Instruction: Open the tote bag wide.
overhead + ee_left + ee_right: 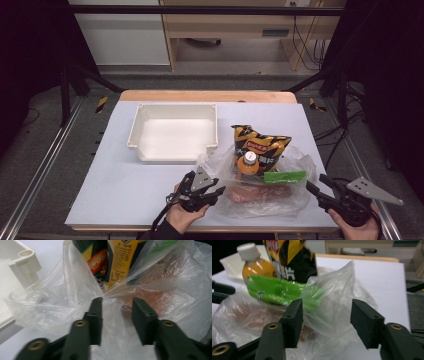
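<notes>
A clear plastic bag lies on the white table at the front right. In it stand a black and yellow chip bag and an orange drink bottle with a white cap. A green packet and a reddish-brown packet lie in front of them. My left gripper is at the bag's left edge, open, with loose film around its jaws. My right gripper is at the bag's right edge, also open, facing the green packet and the bottle.
An empty white tray sits at the middle of the table, behind and left of the bag; its corner is close to the left gripper. The table's front edge is just below both hands. Dark frame posts stand at the sides.
</notes>
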Demonstrator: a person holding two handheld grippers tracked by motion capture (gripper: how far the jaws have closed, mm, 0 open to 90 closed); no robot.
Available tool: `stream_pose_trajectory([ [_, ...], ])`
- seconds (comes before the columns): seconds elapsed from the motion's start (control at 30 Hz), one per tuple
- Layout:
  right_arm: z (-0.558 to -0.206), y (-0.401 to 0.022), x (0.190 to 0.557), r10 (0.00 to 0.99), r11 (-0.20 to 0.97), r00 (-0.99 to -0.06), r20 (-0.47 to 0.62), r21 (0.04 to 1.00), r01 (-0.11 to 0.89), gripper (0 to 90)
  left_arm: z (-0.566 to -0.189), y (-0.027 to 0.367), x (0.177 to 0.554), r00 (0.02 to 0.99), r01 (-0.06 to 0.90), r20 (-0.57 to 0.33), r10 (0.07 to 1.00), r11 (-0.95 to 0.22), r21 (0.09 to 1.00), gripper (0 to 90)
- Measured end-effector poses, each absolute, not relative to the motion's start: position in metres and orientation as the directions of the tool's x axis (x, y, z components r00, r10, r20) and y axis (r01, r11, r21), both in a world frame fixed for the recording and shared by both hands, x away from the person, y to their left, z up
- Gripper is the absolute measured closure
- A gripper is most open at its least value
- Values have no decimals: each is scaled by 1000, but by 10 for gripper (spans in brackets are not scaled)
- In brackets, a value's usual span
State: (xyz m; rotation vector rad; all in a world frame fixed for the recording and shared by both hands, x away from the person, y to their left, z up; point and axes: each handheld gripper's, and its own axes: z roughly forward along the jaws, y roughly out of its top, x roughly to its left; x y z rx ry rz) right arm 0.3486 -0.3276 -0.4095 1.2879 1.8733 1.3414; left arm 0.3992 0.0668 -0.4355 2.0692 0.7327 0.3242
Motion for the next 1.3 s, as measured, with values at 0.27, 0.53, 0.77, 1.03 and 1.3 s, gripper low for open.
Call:
stream_pose_trajectory([
  [0.27,-423,-317,357,872,155,-482,82,889,432,859,-449,54,405,792,418,-45,609,-486,767,796],
  [0.53,-430,-330,348,890,115,-437,129,865,488,900,-449,63,398,816,422,-79,573,-497,759,900],
  [0.77,-460,-324,361,906,114,-392,157,802,587,899,-459,70,396,817,440,-106,567,-494,750,900],
  [1.03,-485,-319,379,919,125,-367,144,775,619,839,-476,64,397,818,451,-108,566,-513,731,900],
  [1.3,-490,-312,386,917,141,-379,124,787,600,769,-472,69,400,806,450,-113,581,-478,755,874],
])
